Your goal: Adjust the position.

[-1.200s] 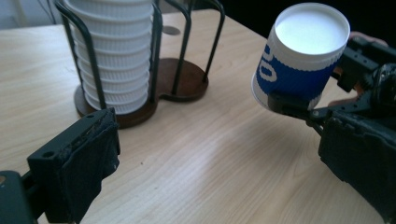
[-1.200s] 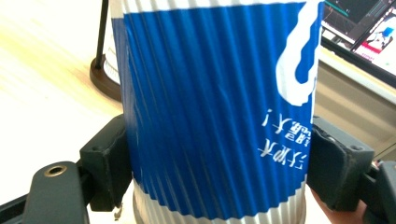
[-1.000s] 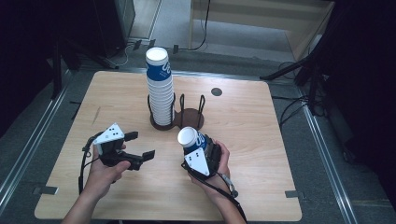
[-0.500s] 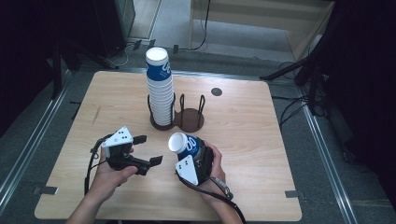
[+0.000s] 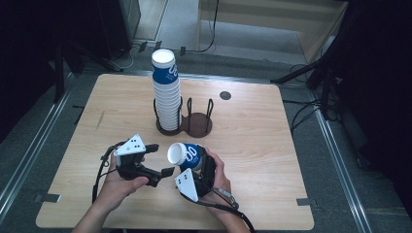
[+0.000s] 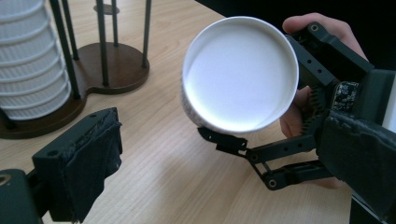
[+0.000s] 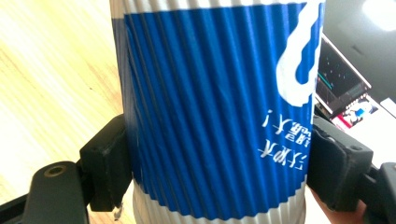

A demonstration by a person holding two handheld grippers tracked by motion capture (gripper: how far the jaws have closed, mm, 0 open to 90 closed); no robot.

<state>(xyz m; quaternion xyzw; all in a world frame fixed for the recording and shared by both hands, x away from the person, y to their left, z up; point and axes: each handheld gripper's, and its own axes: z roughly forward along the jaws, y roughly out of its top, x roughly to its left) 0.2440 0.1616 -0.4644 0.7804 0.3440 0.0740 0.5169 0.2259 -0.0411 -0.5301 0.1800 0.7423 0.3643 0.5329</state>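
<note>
Blue paper cup (image 5: 187, 155) – clamped in right claw (image 5: 194, 162) | left claw (image 5: 158, 159) – released, beside it

Cup stack (image 5: 166, 92) in rack (image 5: 197, 124), mid-table (image 5: 272, 141)

The right tool (image 5: 187, 162) is clamped shut around its load, facing the left tool (image 5: 158, 158), whose jaws gape wide.

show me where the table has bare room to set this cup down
Bare wood lies right of the dark two-ring cup holder to the light wooden table's right edge, and along the left edge. It is crowded around the blue-and-white paper cup, both grippers and the tall cup stack.
</note>
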